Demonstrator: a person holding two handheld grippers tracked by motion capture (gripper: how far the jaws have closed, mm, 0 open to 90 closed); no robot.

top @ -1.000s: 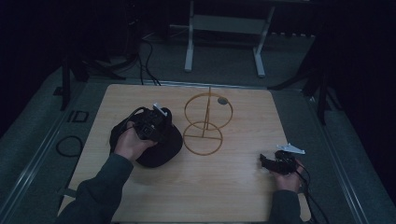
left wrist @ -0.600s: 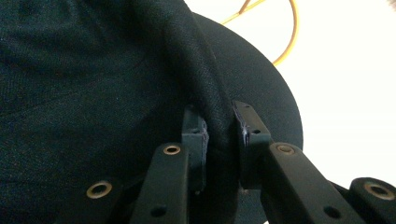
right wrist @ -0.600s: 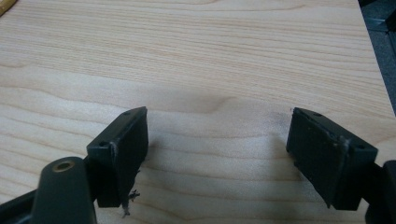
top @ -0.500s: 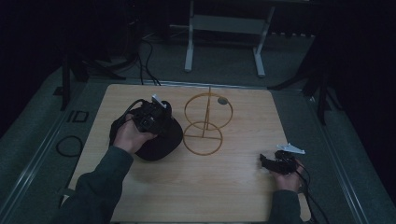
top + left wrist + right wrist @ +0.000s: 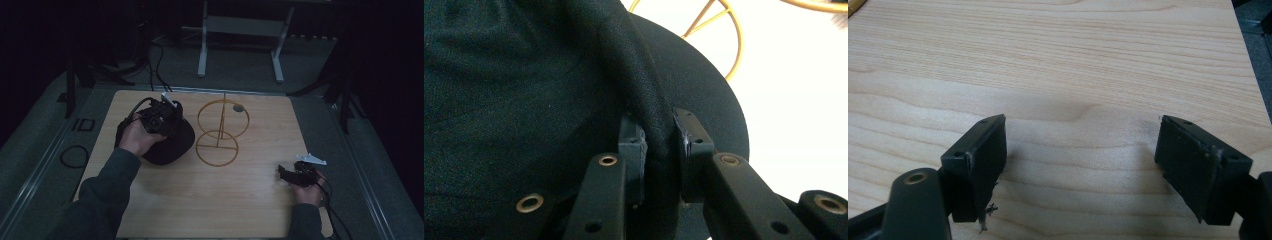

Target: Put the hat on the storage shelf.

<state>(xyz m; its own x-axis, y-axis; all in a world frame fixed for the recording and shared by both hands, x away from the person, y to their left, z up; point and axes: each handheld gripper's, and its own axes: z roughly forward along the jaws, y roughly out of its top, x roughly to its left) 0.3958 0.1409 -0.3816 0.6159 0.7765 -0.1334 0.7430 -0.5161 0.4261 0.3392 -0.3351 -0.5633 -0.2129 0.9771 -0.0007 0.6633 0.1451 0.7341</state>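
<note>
Left gripper (image 5: 165,120): seen near the table's left edge, toward the far side; its jaws are pinched on a fold of the hat (image 5: 167,145), as shown in the left gripper view, where black fabric (image 5: 649,115) is squeezed between the two pads.
Hat: a black cloth hat, found on the left half of the table (image 5: 230,210), just beside the stand (image 5: 220,135); part of it is gathered up in the left gripper, the rest is spread on the wood.
Left hand (image 5: 137,140): wrapped around the gripper body, above the hat.
Right gripper (image 5: 292,172): seen low near the table's right edge, toward the near corner; its jaws are spread wide in the right gripper view (image 5: 1080,155), with bare wood between them and nothing gripped.
Stand: a gold wire frame with two rings on an upright rod, placed at the table's middle, toward the far edge, well apart from the right gripper.
Disc (image 5: 238,107): a small grey round piece, seen by the stand's upper ring.
</note>
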